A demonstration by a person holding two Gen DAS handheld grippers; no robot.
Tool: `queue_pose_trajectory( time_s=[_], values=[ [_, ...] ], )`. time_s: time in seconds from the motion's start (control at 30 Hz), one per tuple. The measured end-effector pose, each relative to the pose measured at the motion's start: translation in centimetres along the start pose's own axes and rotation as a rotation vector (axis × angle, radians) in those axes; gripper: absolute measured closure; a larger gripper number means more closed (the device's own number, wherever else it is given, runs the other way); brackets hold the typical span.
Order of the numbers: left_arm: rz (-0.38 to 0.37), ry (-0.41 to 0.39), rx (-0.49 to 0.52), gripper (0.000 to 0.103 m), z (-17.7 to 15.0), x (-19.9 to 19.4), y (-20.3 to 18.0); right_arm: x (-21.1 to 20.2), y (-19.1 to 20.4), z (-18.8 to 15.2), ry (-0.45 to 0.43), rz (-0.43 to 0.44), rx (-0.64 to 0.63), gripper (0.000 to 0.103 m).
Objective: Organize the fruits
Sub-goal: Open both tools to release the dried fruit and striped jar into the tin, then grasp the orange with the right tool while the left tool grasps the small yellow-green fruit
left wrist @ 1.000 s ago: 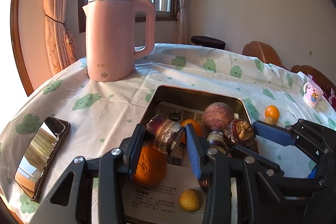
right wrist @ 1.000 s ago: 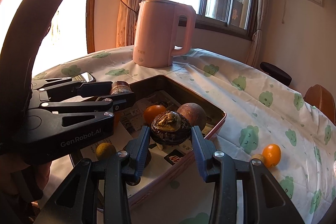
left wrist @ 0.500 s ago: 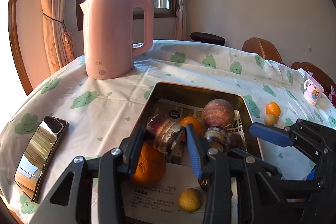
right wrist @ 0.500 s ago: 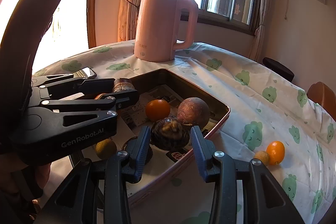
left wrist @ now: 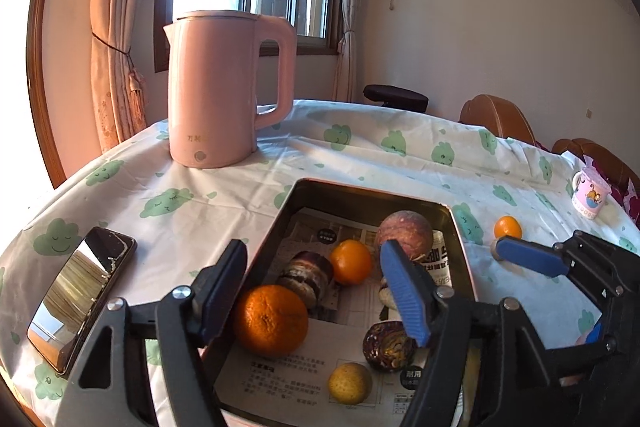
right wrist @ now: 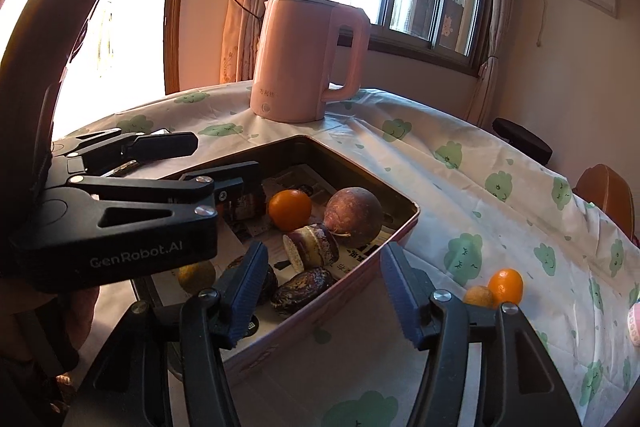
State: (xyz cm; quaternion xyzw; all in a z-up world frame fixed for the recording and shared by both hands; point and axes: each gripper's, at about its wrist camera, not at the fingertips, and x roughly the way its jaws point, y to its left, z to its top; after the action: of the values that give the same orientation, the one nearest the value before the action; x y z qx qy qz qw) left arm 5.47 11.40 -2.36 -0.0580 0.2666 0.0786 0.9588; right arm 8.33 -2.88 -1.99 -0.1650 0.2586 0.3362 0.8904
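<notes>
Both claws hang over the near end of the metal tray (left wrist: pixel 288 215) on the tabletop (left wrist: pixel 224 187). The left claw (left wrist: pixel 316 291) is opening with nothing in its grip; a big orange (left wrist: pixel 271 321) sits just below. The right claw (right wrist: pixel 320 291) is opening too, empty, above the tray's near edge. Two small fruits (right wrist: pixel 498 289) lie outside on the cloth, with open room around them.

Tin tray (left wrist: pixel 460 227): dull brushed metal, lined w/ printed newspaper (left wrist: pixel 280 375). Kettle (left wrist: pixel 216 87): matt pink plastic. Tablecloth (left wrist: pixel 224 195): smooth cloth. Phone (left wrist: pixel 80 291): mirror-glossy glass. Big orange (left wrist: pixel 270 321): pebbly skin.
</notes>
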Motion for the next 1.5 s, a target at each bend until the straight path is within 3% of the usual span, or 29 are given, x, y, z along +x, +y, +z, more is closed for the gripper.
queue_pose_trajectory(
  time_s=[0.17,0.4,0.67,0.73,0.8,0.9,1.1,1.23,1.5],
  values=[
    [-0.034,-0.034,0.027,0.031,0.6,-0.8,-2.7,-2.2,-5.0,-0.8,-0.001,-0.088,0.046,0.042],
    [-0.135,-0.023,0.148,0.031,0.7,-0.6,-10.1,-3.9,-13.0,-3.4,0.05,-0.241,0.208,0.042],
    [-0.201,0.102,0.262,0.032,0.2,3.2,-17.3,-4.7,-16.4,-5.4,0.05,-0.27,0.301,0.041],
    [-0.194,0.143,0.28,0.041,0.2,4.3,-18.3,-4.9,-16.9,-5.7,0.045,-0.273,0.31,0.04],
    [-0.196,0.175,0.314,0.041,0.0,5.1,-19.2,-5.1,-17.4,-6.0,0.037,-0.271,0.325,0.039],
    [-0.205,0.24,0.3,0.054,-0.2,7.0,-19.4,-5.3,-17.9,-6.3,0.026,-0.269,0.344,0.038],
    [-0.234,0.313,0.27,0.056,-0.1,9.2,-19.4,-5.4,-17.9,-6.5,0.022,-0.26,0.344,0.038],
    [-0.273,0.369,0.248,0.072,-0.1,10.5,-19.3,-5.2,-17.6,-6.3,0.024,-0.254,0.341,0.037],
    [-0.285,0.325,0.191,0.072,0.4,9.9,-17.6,-4.4,-17.0,-4.6,0.029,-0.236,0.333,0.037]
  ],
)
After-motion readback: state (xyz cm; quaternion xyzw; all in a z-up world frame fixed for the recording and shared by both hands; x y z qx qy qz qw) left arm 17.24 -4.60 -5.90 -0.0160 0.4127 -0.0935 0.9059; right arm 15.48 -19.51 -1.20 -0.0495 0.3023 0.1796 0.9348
